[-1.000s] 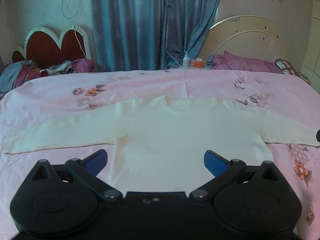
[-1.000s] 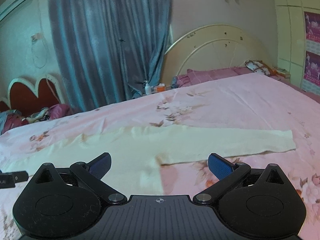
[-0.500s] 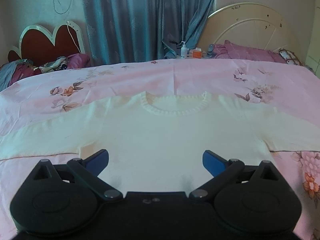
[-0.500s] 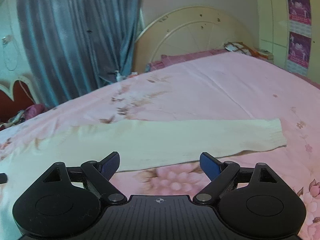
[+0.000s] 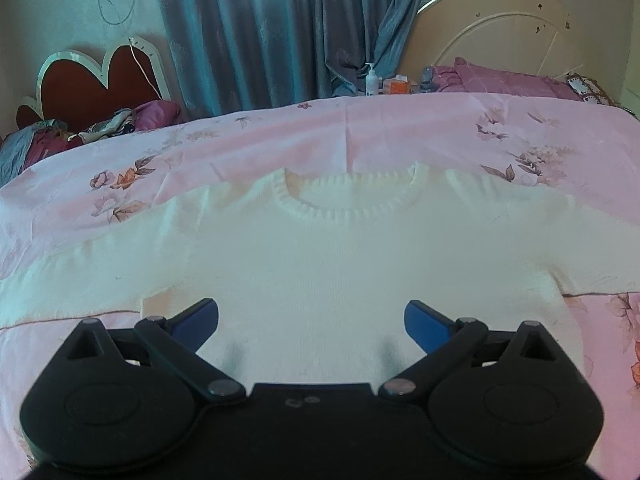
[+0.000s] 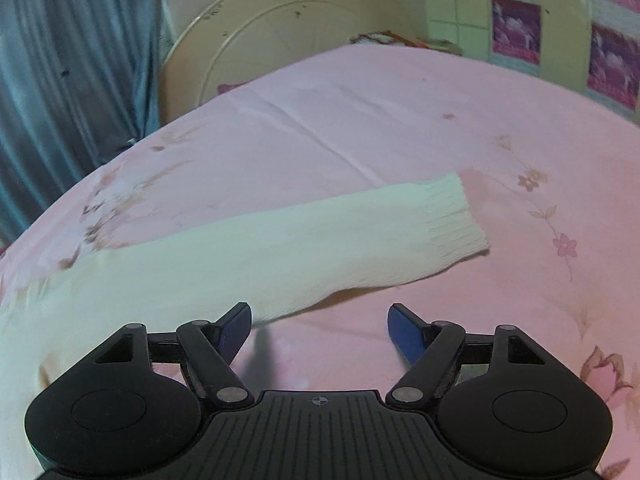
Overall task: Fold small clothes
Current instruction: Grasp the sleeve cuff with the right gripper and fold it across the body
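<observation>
One cream knitted sweater lies flat on the pink floral bedspread, both sleeves spread out. The left gripper hangs over its body, jaws apart, holding nothing. The right gripper, jaws just closing yet apart and empty, hovers beside one sleeve.

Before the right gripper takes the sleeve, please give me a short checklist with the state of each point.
1. Sweater lies flat, collar up: ok.
2. Sleeve stretched out straight: ok.
3. Cuff visible, uncovered: ok.
4. Right gripper empty; jaws apart but have just been closing: ok.
5. Sleeve between its jaws: not ok, only the edge is near one pad.
6. Left gripper open over the body: ok.
</observation>
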